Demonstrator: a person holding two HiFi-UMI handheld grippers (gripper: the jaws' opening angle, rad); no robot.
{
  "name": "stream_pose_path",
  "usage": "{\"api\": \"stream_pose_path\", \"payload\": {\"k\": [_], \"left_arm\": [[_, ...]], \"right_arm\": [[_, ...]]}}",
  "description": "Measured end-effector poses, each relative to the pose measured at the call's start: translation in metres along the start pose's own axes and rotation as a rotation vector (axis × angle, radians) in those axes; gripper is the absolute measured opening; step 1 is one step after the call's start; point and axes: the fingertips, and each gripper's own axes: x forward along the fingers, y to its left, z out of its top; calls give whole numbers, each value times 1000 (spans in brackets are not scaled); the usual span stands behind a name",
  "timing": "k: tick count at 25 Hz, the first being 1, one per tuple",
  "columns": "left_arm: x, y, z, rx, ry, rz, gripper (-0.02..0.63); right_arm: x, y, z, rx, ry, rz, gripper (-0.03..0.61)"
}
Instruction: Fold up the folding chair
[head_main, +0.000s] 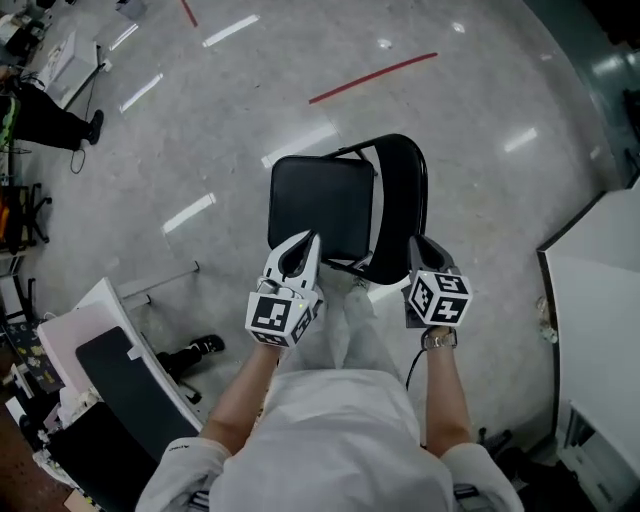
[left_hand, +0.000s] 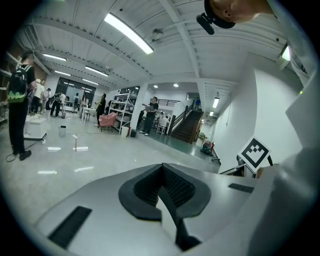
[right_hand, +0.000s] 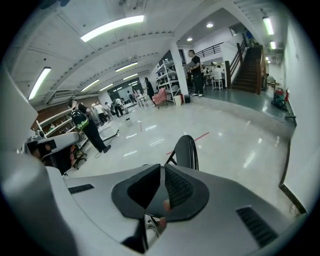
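The jaws of both grippers are being held shut on nothing. In the left gripper view the pads of the left gripper (left_hand: 162, 189) are meeting over open floor (head_main: 480, 110). In the right gripper view the pads of the right gripper (right_hand: 162, 192) are likewise closing on no object.

The folding chair (head_main: 350, 215) is standing unfolded on the floor directly in front of the person. Its seat (head_main: 318, 198) is lying level, and its backrest (head_main: 403, 195) is rising along the seat's right edge in the head view.

The left gripper is being held at the seat's near edge and the right gripper at the near end of the backrest. Whether either is touching the chair cannot be told.

The closed jaws are probably being used as blunt tips for pushing or lifting rather than pinching. One gripper is being placed on each part, it seems, so that the backrest is being steadied while the seat is being swung up against it. The fold itself is not yet being made.
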Motion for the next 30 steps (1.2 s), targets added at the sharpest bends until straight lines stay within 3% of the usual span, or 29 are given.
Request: {"api": "stream_pose_path", "payload": {"k": [2,7,10,16,23,30], "left_arm": [[13,6,-9,0,14,-13,11],[40,15,-31,-1,37,-43,11],[53,19,-45,-7,46,-54,11],[70,35,-78,-32,63,-47,11],[83,61,-107,-52,74,-16,12],[89,93,-137,-43,77,-1,12]], "right_arm": [[15,-10,-6,12,23,-14,16],[51,-44,-28,58,83,-94,185],[72,-68,-45,77,124,-143,212],[106,-83,-69,112,208,-99,212],[130,-85,-70,4,245,-137,208],[136,-86,-75,101,264,-120,133]]}}
